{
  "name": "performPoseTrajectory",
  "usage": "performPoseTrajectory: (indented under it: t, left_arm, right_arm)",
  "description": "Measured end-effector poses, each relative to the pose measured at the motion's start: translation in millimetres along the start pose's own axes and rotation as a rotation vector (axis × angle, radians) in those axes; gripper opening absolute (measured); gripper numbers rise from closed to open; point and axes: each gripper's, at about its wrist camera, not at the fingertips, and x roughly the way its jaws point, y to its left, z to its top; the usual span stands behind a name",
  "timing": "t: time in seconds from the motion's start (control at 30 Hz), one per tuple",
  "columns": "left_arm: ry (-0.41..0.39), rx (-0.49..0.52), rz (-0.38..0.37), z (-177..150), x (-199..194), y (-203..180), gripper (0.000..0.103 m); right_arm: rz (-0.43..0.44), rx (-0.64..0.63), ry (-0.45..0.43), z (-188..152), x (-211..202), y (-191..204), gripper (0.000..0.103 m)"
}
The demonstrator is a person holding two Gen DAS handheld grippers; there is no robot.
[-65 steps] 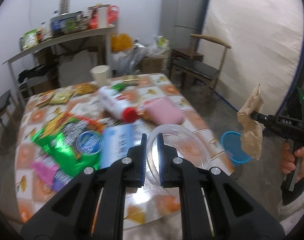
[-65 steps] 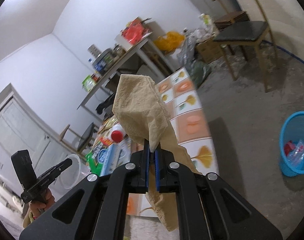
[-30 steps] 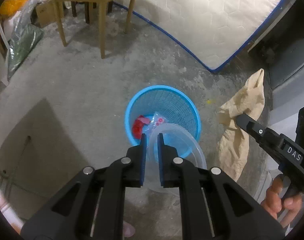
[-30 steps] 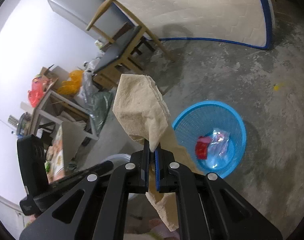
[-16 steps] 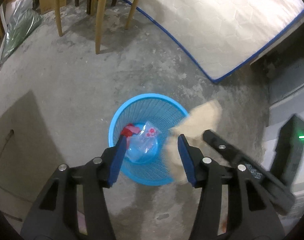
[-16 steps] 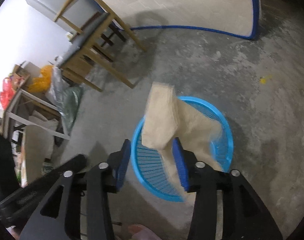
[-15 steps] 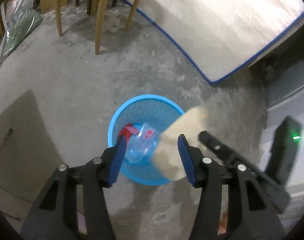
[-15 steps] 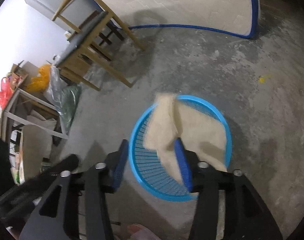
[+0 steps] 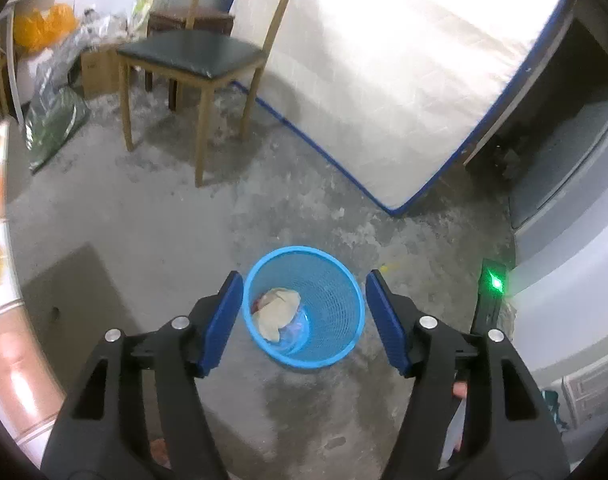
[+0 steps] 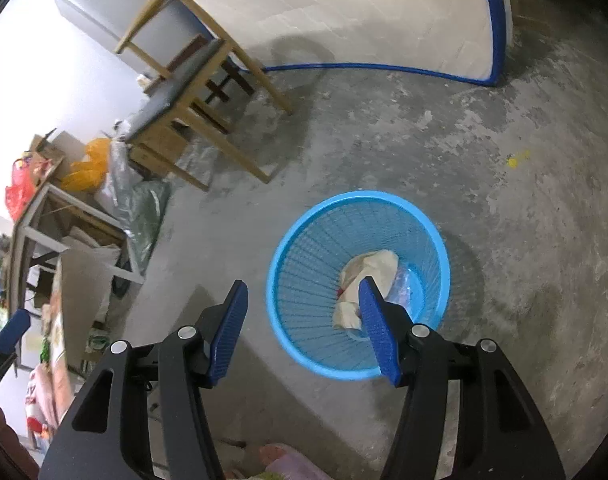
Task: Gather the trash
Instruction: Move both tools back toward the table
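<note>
The left gripper (image 9: 304,320) hangs above the blue wastebasket (image 9: 336,280), jaws spread wide and empty; the right gripper (image 10: 302,326) likewise gapes, holding nothing — the crumpled brown paper (image 10: 368,276) lies inside the basket, below both, atop a clear plastic container (image 10: 406,280).

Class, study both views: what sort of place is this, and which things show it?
Probably a lived-in room used partly for storage: a rough concrete floor, a wooden chair with a dark padded seat, a white blue-edged mattress stood against the wall, and a grey fridge.
</note>
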Motion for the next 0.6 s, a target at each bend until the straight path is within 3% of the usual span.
performPoseTrajectory:
  t: [0.23, 0.4, 0.5, 0.6]
  left_arm:
    - [-0.104, 0.019, 0.078, -52, -118, 36, 0.069]
    - [-0.174, -0.020, 0.216, -109, -198, 79, 0.072]
    - [-0.231, -0.075, 0.346, -146, -245, 110, 0.076]
    - [-0.292, -0.175, 0.445, -182, -290, 144, 0.080]
  right_arm:
    - [0.092, -0.121, 0.006, -31, -60, 39, 0.056]
    - [0.166, -0.254, 0.076, -55, -85, 86, 0.057]
    - [0.225, -0.325, 0.123, -68, -93, 122, 0.057]
    - [0.290, -0.413, 0.155, -88, -100, 167, 0.065]
